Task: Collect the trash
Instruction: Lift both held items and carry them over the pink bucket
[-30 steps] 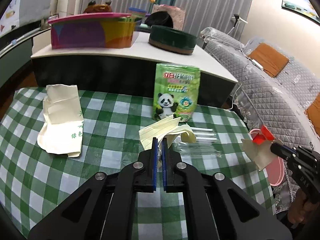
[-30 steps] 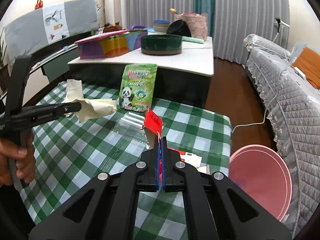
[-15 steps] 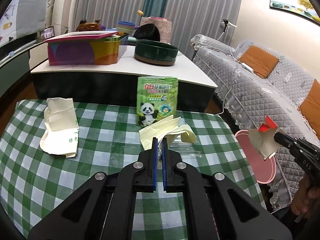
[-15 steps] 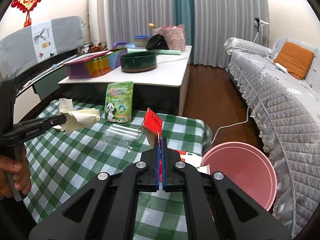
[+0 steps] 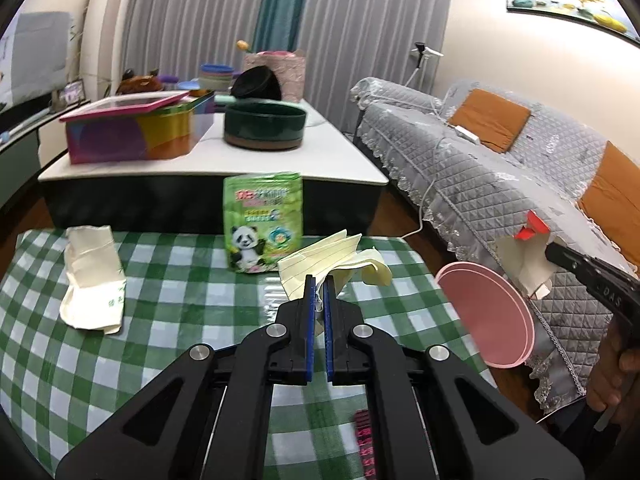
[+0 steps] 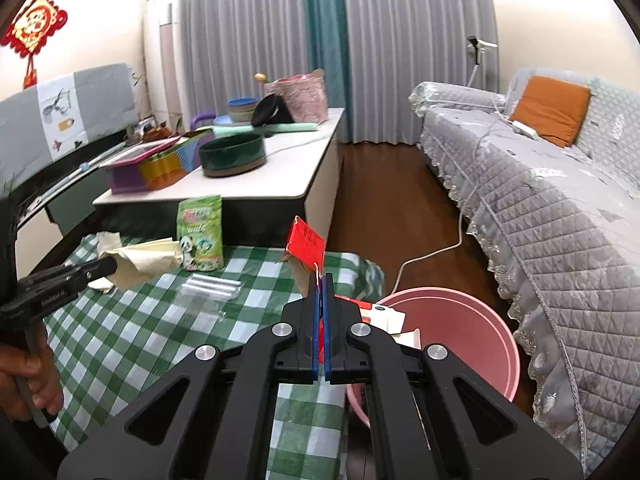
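Trash in two pieces is held up above the green-and-white checked surface [image 5: 168,308]. A crumpled sheet of pale yellow lined paper [image 5: 320,260] is clamped between the blue-padded fingers of the left hand-held gripper [image 5: 319,292], whose jaws are closed tight on its lower edge; the sheet stands up in front of the fingers, above the cloth. A torn piece of brown cardboard with a red printed face [image 6: 305,249] is pinched in the right hand-held gripper [image 6: 322,292], jaws likewise clenched on it, and it sits over the right edge of the surface, just beside the round pink plastic bucket [image 6: 472,312] that stands on the wooden floor [image 6: 384,200] between the surface and the grey quilted sofa [image 6: 552,216]. Some white and red card scraps lie against the bucket's near rim, behind the right gripper.

On the cloth remain a green snack pouch with a panda picture [image 5: 262,222], standing upright at the far edge, a flattened cream paper bag with green print [image 5: 93,276] to the left, and a crumpled clear plastic wrapper [image 6: 208,292] near the middle. Beyond the checked cloth a white-topped low table [image 5: 332,152] carries a multicoloured tin with a pink lid [image 5: 132,130] and a dark green round bowl [image 5: 265,126].
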### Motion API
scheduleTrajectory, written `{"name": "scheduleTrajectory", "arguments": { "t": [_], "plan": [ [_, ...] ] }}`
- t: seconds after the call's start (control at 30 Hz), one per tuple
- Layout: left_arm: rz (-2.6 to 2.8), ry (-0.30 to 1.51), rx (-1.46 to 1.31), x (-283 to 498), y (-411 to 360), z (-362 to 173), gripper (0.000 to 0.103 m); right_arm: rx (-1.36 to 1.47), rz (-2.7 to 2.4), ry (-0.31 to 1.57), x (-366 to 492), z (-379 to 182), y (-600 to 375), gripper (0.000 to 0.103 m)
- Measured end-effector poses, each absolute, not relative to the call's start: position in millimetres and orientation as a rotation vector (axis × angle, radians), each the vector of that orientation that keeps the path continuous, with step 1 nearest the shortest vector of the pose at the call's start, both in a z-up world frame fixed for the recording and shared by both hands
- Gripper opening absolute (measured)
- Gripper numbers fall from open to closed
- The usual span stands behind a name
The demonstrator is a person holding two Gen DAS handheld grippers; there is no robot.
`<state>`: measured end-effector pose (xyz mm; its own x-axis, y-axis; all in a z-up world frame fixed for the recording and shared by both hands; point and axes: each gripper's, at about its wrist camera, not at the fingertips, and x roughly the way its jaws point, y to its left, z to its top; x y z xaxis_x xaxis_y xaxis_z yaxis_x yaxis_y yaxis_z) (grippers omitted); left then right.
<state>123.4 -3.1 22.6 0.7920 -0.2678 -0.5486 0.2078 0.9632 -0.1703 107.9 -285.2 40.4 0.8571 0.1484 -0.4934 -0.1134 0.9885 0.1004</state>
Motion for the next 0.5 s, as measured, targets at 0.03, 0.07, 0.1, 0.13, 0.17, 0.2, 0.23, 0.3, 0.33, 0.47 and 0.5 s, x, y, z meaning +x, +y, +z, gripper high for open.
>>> {"name": "scheduleTrajectory", "arguments": {
  "t": [0.03, 0.07, 0.1, 0.13, 0.17, 0.2, 0.23, 0.3, 0.33, 0.47, 0.5],
  "plan": [
    [-0.265, 0.601, -0.099, 123, -7, 23, 0.004, 0.073, 0.132, 0.517, 107, 42, -288, 0.001],
    [-0.272, 0.6, -0.095, 122, -10, 24, 0.004, 0.079, 0.124, 0.509, 106, 44, -292, 0.001],
    [-0.281, 0.602, -0.089, 122, -15, 24, 0.004, 0.084, 0.118, 0.504, 105, 45, -295, 0.001],
    [-0.287, 0.604, -0.085, 122, -18, 25, 0.004, 0.096, 0.109, 0.498, 105, 47, -301, 0.001],
    [-0.295, 0.605, -0.08, 122, -23, 26, 0.004, 0.105, 0.102, 0.495, 104, 48, -305, 0.001],
    [-0.301, 0.606, -0.077, 121, -26, 27, 0.004, 0.114, 0.096, 0.493, 104, 48, -308, 0.001],
    [-0.311, 0.609, -0.072, 121, -31, 28, 0.004, 0.127, 0.086, 0.489, 104, 49, -314, 0.001],
    [-0.324, 0.611, -0.069, 121, -39, 31, 0.004, 0.149, 0.072, 0.483, 105, 50, -322, 0.001],
    [-0.33, 0.612, -0.068, 121, -43, 33, 0.004, 0.16, 0.065, 0.48, 105, 51, -327, 0.001],
    [-0.345, 0.612, -0.063, 124, -57, 38, 0.004, 0.179, 0.031, 0.461, 108, 56, -342, 0.001],
    [-0.349, 0.612, -0.062, 125, -63, 39, 0.004, 0.185, 0.02, 0.452, 108, 58, -347, 0.001]
  ]
}}
